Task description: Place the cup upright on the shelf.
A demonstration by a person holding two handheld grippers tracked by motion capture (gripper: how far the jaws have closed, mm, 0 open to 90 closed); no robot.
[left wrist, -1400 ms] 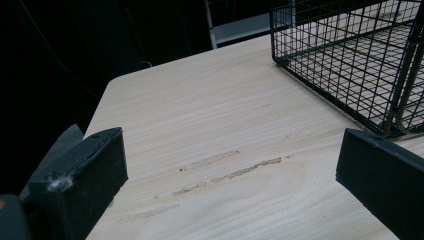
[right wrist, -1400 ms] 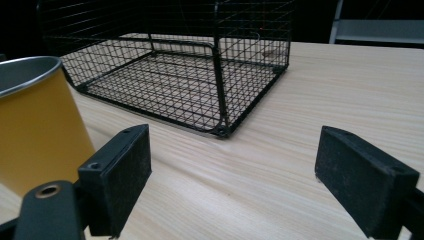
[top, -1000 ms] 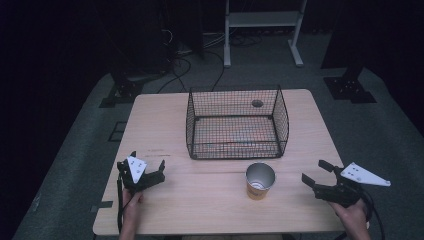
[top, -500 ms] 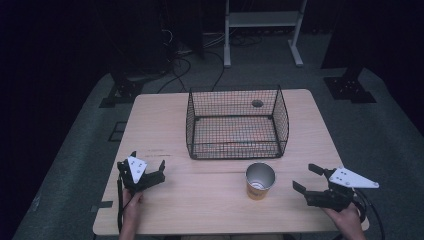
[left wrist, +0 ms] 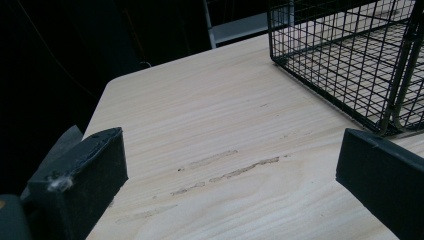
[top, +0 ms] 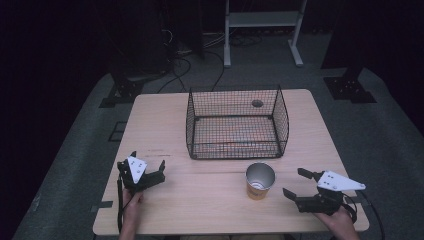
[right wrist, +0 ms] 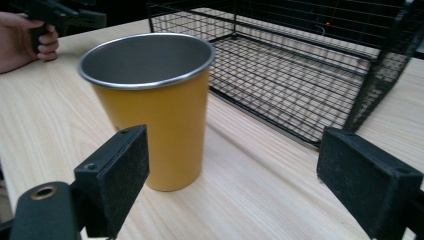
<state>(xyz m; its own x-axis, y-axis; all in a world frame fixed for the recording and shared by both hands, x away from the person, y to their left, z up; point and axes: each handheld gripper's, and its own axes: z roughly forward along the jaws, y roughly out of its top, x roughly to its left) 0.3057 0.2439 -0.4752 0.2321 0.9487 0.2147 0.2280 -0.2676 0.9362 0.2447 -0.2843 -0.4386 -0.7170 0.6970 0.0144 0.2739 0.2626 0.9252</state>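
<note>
A yellow metal cup (top: 260, 181) stands upright and empty on the wooden table (top: 210, 210), just in front of a black wire basket (top: 235, 125). My right gripper (top: 297, 182) is open, its jaws pointing left at the cup from a short way off. In the right gripper view the cup (right wrist: 150, 105) rises just beyond the left jaw, with the basket (right wrist: 310, 65) behind it. My left gripper (top: 147, 162) rests open near the table's front left. In the left gripper view its jaws frame bare wood and the basket's corner (left wrist: 360, 60).
The basket is empty and open-topped, at mid table. A dark round hole (top: 257, 103) sits in the tabletop behind it. A white metal stand (top: 260, 25) and cables (top: 195, 55) lie on the floor beyond the table. The person's other hand (right wrist: 30, 37) shows in the right gripper view.
My right gripper has moved left and slightly forward along the table toward the cup. The left gripper and the cup have stayed put.
</note>
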